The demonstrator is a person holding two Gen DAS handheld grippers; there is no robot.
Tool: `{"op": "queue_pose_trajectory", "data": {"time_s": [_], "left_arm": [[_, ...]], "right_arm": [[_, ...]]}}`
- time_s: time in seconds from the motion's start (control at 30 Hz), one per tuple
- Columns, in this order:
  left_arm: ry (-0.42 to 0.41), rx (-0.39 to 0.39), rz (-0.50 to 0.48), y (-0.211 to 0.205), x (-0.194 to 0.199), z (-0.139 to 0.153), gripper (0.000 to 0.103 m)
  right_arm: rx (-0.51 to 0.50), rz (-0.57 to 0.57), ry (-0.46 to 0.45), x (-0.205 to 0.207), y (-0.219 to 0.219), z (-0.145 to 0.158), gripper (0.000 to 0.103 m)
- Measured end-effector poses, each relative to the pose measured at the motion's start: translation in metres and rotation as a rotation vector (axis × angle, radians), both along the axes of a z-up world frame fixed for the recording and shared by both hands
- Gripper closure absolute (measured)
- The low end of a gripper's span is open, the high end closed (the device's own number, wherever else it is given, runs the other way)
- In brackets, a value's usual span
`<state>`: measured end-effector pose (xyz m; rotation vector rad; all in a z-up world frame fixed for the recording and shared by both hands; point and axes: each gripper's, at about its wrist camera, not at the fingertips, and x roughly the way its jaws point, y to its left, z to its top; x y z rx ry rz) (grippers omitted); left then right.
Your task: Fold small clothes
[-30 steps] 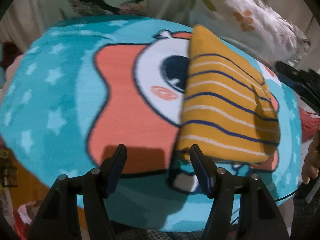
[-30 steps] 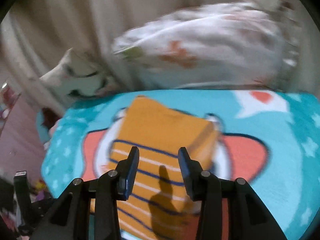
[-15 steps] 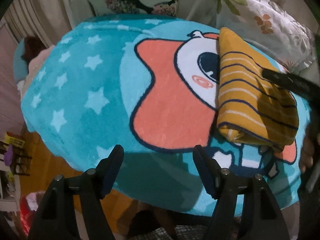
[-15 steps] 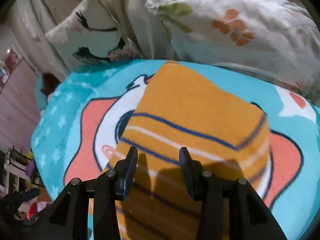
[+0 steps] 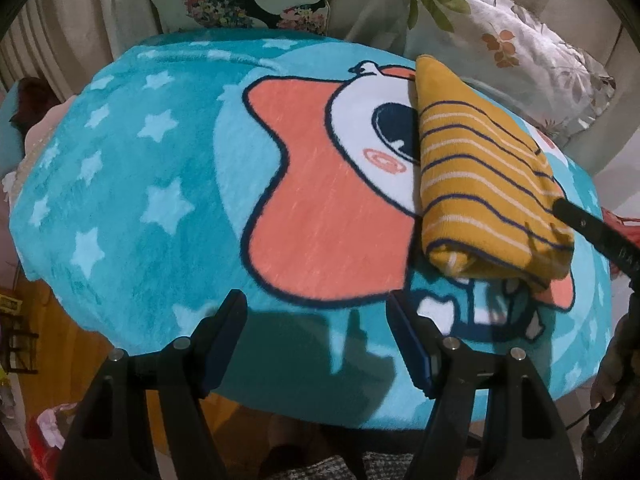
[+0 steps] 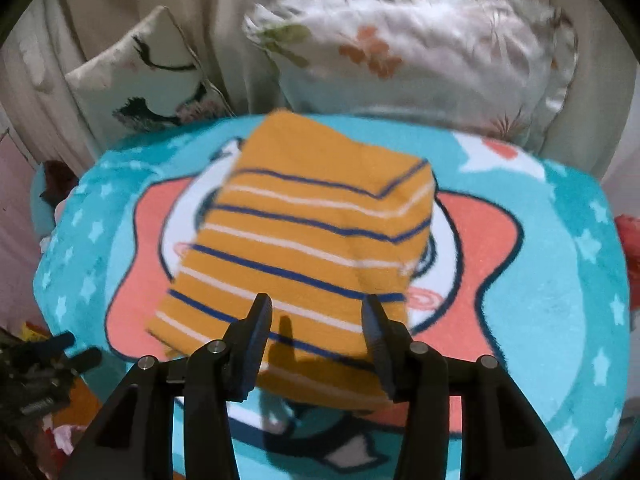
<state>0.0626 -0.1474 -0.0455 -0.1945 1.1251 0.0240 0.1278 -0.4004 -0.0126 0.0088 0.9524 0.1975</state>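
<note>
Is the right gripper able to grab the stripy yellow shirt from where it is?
Probably yes. The right gripper hangs just above the folded yellow shirt, its jaws opening, nothing between them. No obstacle lies over the shirt on the blue blanket.

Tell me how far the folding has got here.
Done: the striped yellow garment lies folded into a compact block on the teal blanket. In hand: nothing; left gripper is open, right gripper is opening above it. Left: no other unfolded clothes visible.

The folded garment [image 6: 304,248] lies on the blanket [image 5: 132,184]. Two pillows [image 6: 420,60] stand behind the blanket. The left gripper [image 5: 316,324] is left of the garment.
</note>
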Motion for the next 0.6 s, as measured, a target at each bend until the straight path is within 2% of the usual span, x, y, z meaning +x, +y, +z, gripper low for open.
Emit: {"op": "queue_pose_trajectory", "data": {"time_s": [0.1, 0.3, 0.47, 0.6], "left_arm": [[-0.018, 0.012, -0.006, 0.011, -0.012, 0.003, 0.032], [-0.046, 0.052, 0.011, 0.042, -0.035, 0.01, 0.03], [-0.062, 0.067, -0.017, 0.053, -0.048, 0.014, 0.029], [-0.081, 0.083, -0.072, 0.046, -0.059, 0.017, 0.029]], "right_arm": [[0.029, -0.002, 0.015, -0.012, 0.023, -0.003, 0.05], [0.01, -0.01, 0.079, -0.044, 0.056, -0.027, 0.049], [0.005, -0.09, 0.129, -0.072, 0.052, -0.041, 0.047], [0.009, -0.16, 0.135, -0.095, 0.044, -0.042, 0.046]]}}
